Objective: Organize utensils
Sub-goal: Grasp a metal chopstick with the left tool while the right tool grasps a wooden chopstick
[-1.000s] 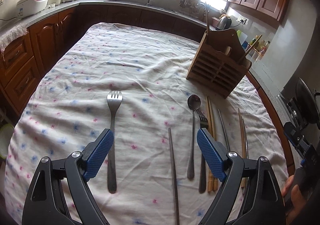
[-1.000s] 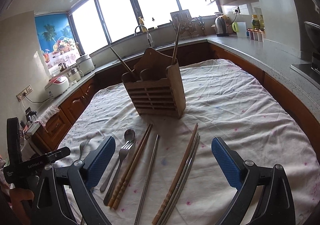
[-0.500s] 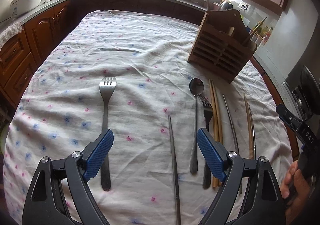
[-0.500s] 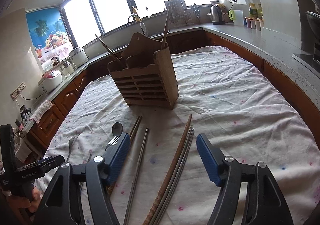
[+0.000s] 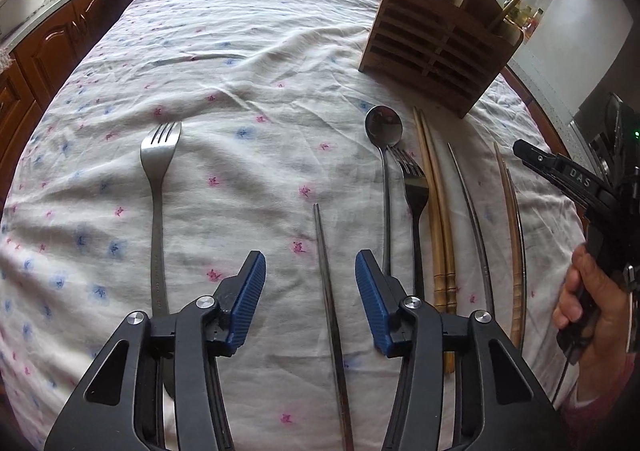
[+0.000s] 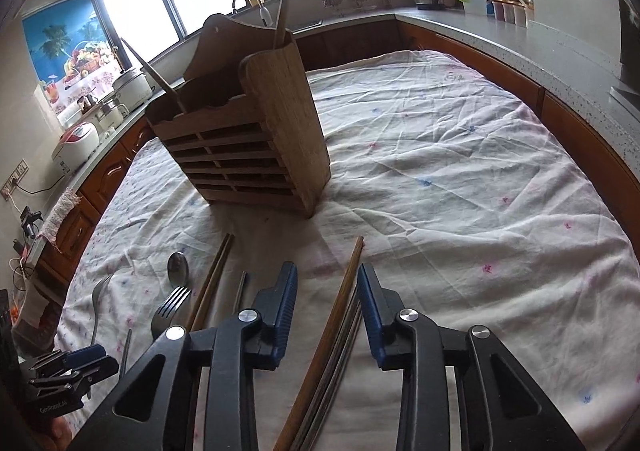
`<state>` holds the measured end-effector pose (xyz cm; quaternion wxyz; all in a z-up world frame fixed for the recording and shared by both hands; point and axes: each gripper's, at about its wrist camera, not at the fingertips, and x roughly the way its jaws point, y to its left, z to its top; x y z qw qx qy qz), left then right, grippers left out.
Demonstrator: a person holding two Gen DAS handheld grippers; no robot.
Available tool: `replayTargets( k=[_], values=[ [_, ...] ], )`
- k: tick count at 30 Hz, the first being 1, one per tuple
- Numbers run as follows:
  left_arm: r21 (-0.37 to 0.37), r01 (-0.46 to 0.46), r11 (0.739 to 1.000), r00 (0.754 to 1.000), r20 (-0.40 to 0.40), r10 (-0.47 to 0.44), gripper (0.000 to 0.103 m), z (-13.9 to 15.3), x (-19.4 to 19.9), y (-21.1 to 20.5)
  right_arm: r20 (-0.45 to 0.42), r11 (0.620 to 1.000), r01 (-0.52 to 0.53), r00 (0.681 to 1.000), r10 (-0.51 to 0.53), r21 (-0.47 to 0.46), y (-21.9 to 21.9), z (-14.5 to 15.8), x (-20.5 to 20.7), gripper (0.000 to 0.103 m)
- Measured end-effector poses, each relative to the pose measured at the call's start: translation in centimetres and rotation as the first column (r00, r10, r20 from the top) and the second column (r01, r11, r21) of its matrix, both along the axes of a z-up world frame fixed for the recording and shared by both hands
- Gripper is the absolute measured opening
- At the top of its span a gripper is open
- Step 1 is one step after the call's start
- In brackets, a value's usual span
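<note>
Utensils lie in a row on the flowered cloth. My left gripper (image 5: 310,283) is open, its jaws either side of a single metal chopstick (image 5: 328,299). To its left lies a silver fork (image 5: 158,187); to its right a spoon (image 5: 383,127), a dark fork (image 5: 412,179), a bamboo chopstick pair (image 5: 436,211) and a metal chopstick (image 5: 472,211). My right gripper (image 6: 327,299) is open, jaws close around a brown wooden chopstick (image 6: 340,303) and metal chopsticks (image 6: 344,335) beside it. The wooden utensil holder (image 6: 248,147) stands behind, with chopsticks in it; it also shows in the left wrist view (image 5: 436,39).
The table (image 6: 460,179) is covered by a wrinkled white cloth. Kitchen counters (image 6: 560,51) with a kettle, jars and rice cookers surround it. The other hand-held gripper (image 5: 568,179) shows at the right of the left wrist view.
Both grippers have lowered toward the table and narrowed their jaws. The left one moved right over the single metal chopstick; the right one closed in around the brown chopstick.
</note>
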<state>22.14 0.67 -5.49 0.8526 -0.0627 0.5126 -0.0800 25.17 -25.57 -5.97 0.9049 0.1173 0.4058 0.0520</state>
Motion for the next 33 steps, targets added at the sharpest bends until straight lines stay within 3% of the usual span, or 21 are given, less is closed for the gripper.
replayTargets(
  k=[5,8,11,16,23,29,33],
  values=[
    [0.005,0.006,1.000,1.000,-0.009,-0.006,0.045,-0.3,0.4,0.0,-0.057,0.999,-0.008,0.998,0.006,-0.037,0.2,-1.5,2.7,0.025],
    [0.012,0.015,1.000,1.000,-0.006,-0.015,0.045,-0.4,0.5,-0.1,-0.104,0.998,-0.020,0.994,0.014,-0.059,0.4,-2.7,3.7,0.017],
    [0.046,0.030,0.998,1.000,0.007,-0.030,0.043,-0.4,0.6,-0.7,-0.095,0.995,-0.037,0.995,0.028,-0.090,1.2,-2.7,3.8,0.008],
    [0.094,0.058,0.994,0.998,0.018,-0.059,0.036,-0.5,0.7,-1.2,-0.098,0.993,-0.103,0.990,0.097,-0.060,3.3,-2.7,3.4,0.008],
    [0.137,0.072,0.988,0.997,0.028,-0.076,0.034,-0.6,0.5,-1.7,-0.100,0.988,-0.144,0.985,0.139,-0.048,4.6,-2.7,1.4,0.009],
    [0.132,0.071,0.989,0.996,0.037,-0.076,0.009,-0.6,0.6,-1.9,-0.092,0.988,-0.138,0.987,0.132,-0.064,4.8,-2.7,1.0,0.009],
    [0.103,0.064,0.993,0.997,0.044,-0.069,0.006,-0.6,0.6,-1.5,-0.087,0.988,-0.135,0.988,0.128,-0.080,5.1,-2.6,1.2,0.008]
  ],
)
